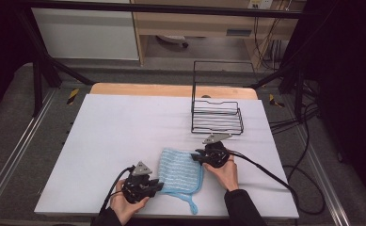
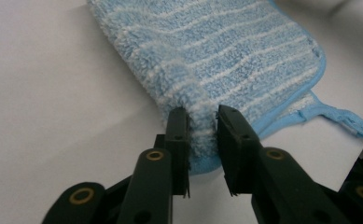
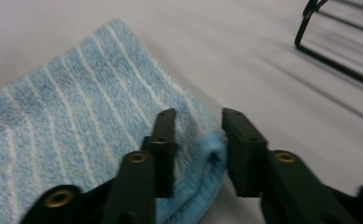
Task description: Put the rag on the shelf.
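Note:
A light blue cloth [image 1: 180,170] with white stripes lies folded on the white table [image 1: 119,132], its hanging loop [image 1: 193,207] trailing toward the front edge. My left gripper [image 1: 158,184] is at the cloth's near left corner. In the left gripper view its jaws [image 2: 201,116] pinch a raised ridge of the cloth [image 2: 226,46]. My right gripper [image 1: 194,157] is at the cloth's far right edge. In the right gripper view it [image 3: 198,116] is open, with the folded edge of the cloth [image 3: 67,121] lying between the jaws.
A black wire rack [image 1: 217,117] stands on the table just beyond the right gripper, and its base wires [image 3: 338,56] run across the top right of the right gripper view. Cables trail off the table's right side. Bare table lies left of the cloth.

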`<state>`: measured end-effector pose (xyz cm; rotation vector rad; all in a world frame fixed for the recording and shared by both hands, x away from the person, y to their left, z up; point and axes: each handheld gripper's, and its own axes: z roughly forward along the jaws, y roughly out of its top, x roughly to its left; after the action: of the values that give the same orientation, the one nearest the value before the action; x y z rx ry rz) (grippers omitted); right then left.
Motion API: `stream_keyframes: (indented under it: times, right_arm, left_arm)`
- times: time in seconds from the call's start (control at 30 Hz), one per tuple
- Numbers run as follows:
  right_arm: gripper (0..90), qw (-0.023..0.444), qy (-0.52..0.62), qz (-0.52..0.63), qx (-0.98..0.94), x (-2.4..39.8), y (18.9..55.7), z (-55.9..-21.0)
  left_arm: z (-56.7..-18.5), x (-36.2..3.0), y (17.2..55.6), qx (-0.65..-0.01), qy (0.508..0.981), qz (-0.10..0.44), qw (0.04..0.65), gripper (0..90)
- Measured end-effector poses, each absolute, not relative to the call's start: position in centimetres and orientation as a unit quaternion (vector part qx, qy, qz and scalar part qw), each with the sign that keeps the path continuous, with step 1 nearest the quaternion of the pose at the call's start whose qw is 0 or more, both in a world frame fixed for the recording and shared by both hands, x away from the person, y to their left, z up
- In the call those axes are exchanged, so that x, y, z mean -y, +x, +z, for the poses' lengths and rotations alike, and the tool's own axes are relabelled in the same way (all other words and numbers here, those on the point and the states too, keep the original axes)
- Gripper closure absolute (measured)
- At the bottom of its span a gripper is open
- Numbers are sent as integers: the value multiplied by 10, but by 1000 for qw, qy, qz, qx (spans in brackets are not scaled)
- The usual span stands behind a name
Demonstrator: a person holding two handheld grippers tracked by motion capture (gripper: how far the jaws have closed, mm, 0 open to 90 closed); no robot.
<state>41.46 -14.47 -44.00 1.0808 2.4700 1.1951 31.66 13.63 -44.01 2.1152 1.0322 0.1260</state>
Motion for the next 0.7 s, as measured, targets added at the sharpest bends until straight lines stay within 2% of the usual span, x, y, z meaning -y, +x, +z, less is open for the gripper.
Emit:
stream_keyframes:
  times: [0.07,0.1,0.13,0.27,0.47,0.7]
  right_arm:
    - [539,114,361,416,-827,147,410,-436]
    - [511,117,362,424,-822,149,408,-434]
    - [474,120,362,430,-818,152,406,-431]
    - [305,117,378,447,-802,165,398,-425]
    - [188,112,385,451,-797,181,384,-427]
    - [106,88,391,466,-789,192,375,-432]
  left_arm:
    - [-438,-138,318,-400,831,51,383,690]
    - [-436,-139,318,-398,832,51,383,640]
    - [-435,-141,319,-397,832,53,384,640]
    - [-429,-146,323,-390,834,68,385,534]
    - [-422,-154,332,-382,835,83,387,365]
    - [-417,-153,343,-363,848,92,375,201]
